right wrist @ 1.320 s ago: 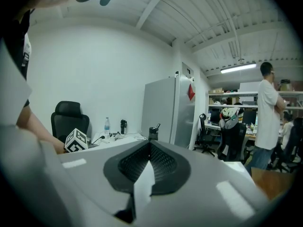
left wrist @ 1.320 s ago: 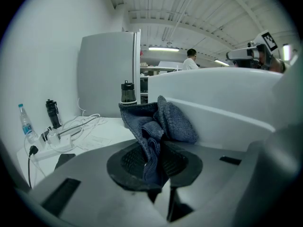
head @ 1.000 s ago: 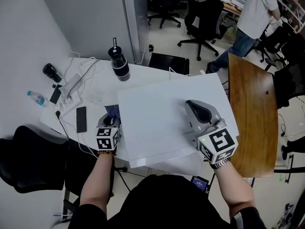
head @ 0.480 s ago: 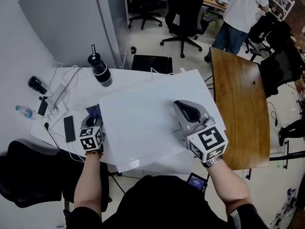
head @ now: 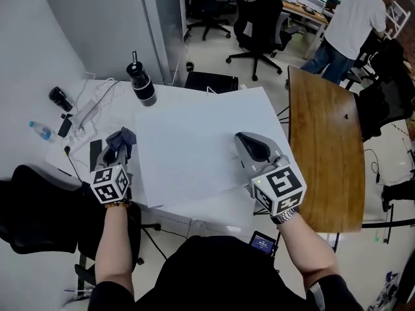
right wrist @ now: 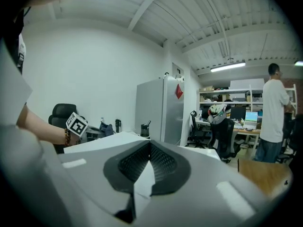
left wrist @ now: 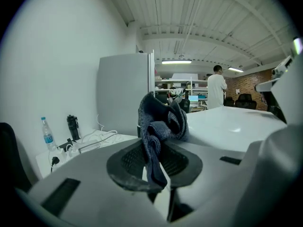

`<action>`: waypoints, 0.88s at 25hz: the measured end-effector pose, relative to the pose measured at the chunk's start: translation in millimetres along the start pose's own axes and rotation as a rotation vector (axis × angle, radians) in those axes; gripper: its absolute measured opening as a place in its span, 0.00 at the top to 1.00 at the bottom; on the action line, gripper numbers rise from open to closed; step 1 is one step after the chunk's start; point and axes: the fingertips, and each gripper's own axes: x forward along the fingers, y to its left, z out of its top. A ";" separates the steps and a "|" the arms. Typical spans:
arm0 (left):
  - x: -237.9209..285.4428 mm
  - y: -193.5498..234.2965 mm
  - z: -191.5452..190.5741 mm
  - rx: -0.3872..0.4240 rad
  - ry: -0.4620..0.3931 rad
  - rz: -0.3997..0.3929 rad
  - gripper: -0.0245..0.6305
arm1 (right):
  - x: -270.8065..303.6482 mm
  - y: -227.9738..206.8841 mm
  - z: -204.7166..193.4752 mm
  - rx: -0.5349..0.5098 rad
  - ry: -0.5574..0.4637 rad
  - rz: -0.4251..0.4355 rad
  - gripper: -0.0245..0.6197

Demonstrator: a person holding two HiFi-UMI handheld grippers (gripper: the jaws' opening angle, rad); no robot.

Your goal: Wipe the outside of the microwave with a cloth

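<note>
The white microwave [head: 188, 148] fills the middle of the head view, seen from above. My left gripper [head: 118, 150] hangs just off its left side, shut on a crumpled dark blue cloth [head: 121, 137]. In the left gripper view the cloth [left wrist: 161, 119] stands bunched up out of the left gripper [left wrist: 154, 148], with the microwave's white top [left wrist: 232, 126] to its right. My right gripper [head: 249, 144] rests over the right part of the top. In the right gripper view the right gripper [right wrist: 149, 148] has its pads meeting at the tips, with nothing between them.
A black flask [head: 141, 83], a water bottle [head: 40, 131], a phone [head: 95, 153] and cables [head: 91, 109] lie on the white table to the left. A wooden table [head: 324, 154] stands to the right and a grey cabinet [head: 110, 24] behind. A person [head: 353, 24] stands at the back.
My left gripper has risen with the cloth and drifted left, away from the microwave's side, so the cloth now shows more fully. The right gripper has shifted a little over the top.
</note>
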 end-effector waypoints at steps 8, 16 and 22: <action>-96.4 -41.1 36.0 0.034 -0.112 0.082 0.86 | -58.9 8.5 -6.1 0.000 -0.037 0.082 0.96; -184.0 -123.6 71.0 0.077 -0.222 0.063 0.86 | -119.2 25.6 -16.0 -0.006 -0.057 0.165 0.96; -215.3 -217.8 75.8 0.068 -0.245 -0.090 0.86 | -161.8 33.2 -28.1 -0.016 -0.057 0.197 0.96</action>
